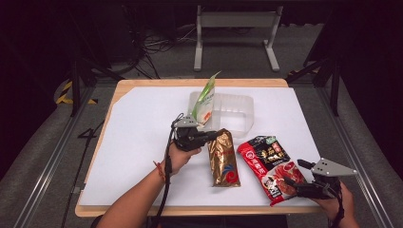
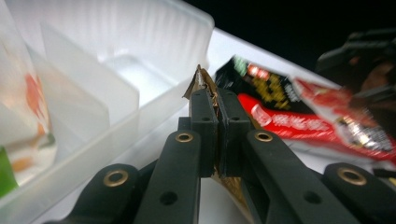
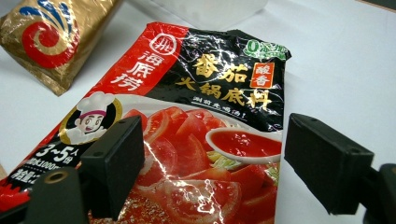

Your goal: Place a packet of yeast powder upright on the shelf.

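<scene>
The work in hand looks like packing food pouches into the clear, frosted plastic bin with upright dividers (image 1: 235, 110) that stands at the far middle of the white-covered desk (image 1: 142, 142). One item seems already stowed: a tall green-and-white snack pouch (image 1: 204, 102) stands upright in the bin's left compartment. The left hand-held gripper (image 1: 212, 136) has its jaws pressed together on the top edge of the crinkled gold foil pouch with a red and blue swirl (image 1: 224, 159); the left gripper view shows the black pads (image 2: 204, 116) pinching the foil corner, with the bin wall just beside and beyond them. The rest of the gold pouch appears to lie on the desk, just in front of the bin, so its transfer is judged barely begun. The red-and-black glossy soup-base packet printed with tomatoes (image 3: 187, 140) lies flat on the desk, right of the gold pouch. The right hand-held gripper (image 1: 298, 172) hovers at its near end with jaws wide apart, gripping nothing. Two pouches therefore remain to be placed.
</scene>
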The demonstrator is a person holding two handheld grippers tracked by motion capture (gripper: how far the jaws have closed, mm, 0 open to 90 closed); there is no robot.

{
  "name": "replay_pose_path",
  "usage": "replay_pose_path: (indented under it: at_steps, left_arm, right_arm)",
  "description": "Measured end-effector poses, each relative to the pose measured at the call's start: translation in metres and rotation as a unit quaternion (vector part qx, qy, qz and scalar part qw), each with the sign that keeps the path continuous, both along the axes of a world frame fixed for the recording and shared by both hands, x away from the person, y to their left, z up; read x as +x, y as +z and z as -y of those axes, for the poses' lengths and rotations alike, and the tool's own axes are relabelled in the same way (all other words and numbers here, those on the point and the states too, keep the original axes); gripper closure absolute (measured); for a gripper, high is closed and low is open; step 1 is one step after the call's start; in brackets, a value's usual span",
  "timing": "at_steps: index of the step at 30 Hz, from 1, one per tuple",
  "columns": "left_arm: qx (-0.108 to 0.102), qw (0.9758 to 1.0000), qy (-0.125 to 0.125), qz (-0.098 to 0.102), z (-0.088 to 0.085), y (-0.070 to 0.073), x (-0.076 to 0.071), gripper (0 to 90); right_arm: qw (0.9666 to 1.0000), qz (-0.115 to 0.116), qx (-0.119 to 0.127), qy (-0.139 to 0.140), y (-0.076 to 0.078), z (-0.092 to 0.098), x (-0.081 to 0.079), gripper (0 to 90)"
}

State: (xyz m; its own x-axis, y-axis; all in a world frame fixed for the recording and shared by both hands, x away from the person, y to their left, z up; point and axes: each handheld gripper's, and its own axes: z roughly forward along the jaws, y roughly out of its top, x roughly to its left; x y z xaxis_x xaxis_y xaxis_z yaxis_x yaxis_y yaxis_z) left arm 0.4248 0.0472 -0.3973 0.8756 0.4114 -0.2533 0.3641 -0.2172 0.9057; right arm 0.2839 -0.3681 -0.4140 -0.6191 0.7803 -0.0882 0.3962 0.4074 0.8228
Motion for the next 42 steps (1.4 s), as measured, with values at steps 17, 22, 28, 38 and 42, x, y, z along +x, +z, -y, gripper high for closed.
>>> replay_pose_path:
  at_steps: [17,22,28,38,42]
  left_arm:
    - [-0.101,0.9942,0.008,0.036,-0.022,0.040,-0.022,88.0]
    - [-0.117,0.9920,0.020,0.043,-0.022,0.047,-0.022,88.0]
    - [-0.133,0.9867,0.067,0.066,-0.029,0.065,-0.023,88.1]
    - [-0.099,0.9820,0.128,0.097,-0.021,0.087,-0.005,88.1]
    - [-0.083,0.9796,0.150,0.104,-0.017,0.094,0.007,88.1]
  right_arm:
    - [1.0000,0.002,-0.001,-0.003,0.001,0.002,0.001,20.5]
    - [1.0000,0.001,-0.003,-0.003,0.000,0.001,0.001,20.5]
    - [1.0000,0.003,-0.006,-0.007,0.001,0.003,0.001,20.7]
    - [0.9999,0.000,-0.009,-0.009,-0.001,0.002,0.002,20.7]
    - [0.9999,-0.001,-0.008,-0.012,-0.001,0.004,0.001,20.8]
